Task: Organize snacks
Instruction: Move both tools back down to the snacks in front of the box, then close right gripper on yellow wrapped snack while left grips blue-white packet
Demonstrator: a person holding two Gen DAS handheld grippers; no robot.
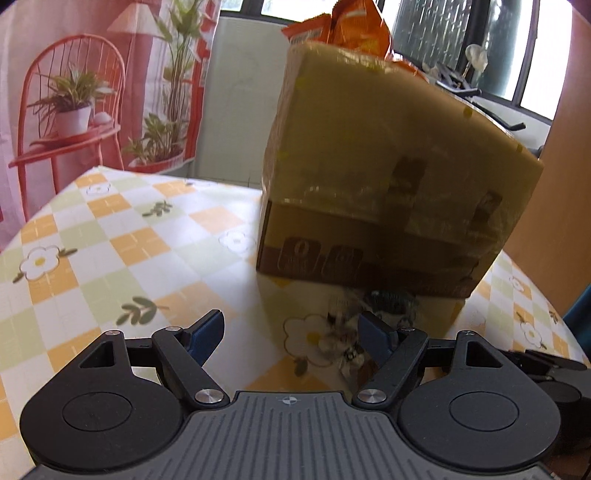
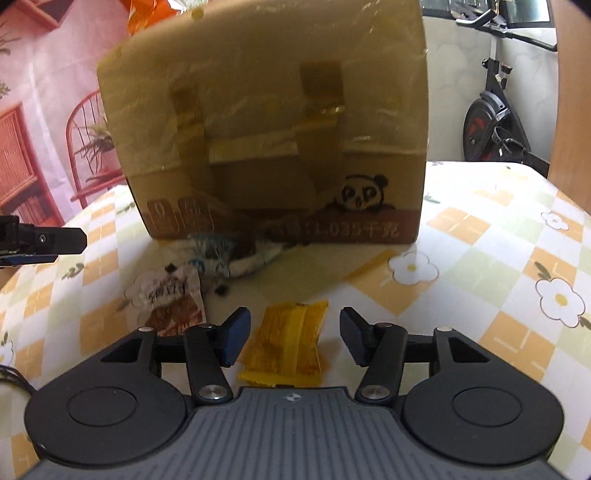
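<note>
A taped cardboard box [image 2: 266, 122] with a panda drawing stands on the table; it also shows in the left wrist view [image 1: 391, 166], with an orange snack bag [image 1: 347, 26] sticking out of its top. My right gripper [image 2: 293, 338] is open, and a yellow snack packet [image 2: 288, 343] lies flat on the table between its fingers. A white-and-brown snack packet [image 2: 170, 299] and a white-and-blue one [image 2: 229, 254] lie to the left, by the box's foot. My left gripper [image 1: 291, 334] is open and empty, close to blurred wrappers [image 1: 347, 332] by its right finger.
The table has a checked floral tablecloth [image 2: 498, 266]. The left gripper's tip [image 2: 48, 240] shows at the left edge of the right wrist view. An exercise bike [image 2: 495, 122] stands behind the table on the right. A printed backdrop [image 1: 74, 92] hangs on the left.
</note>
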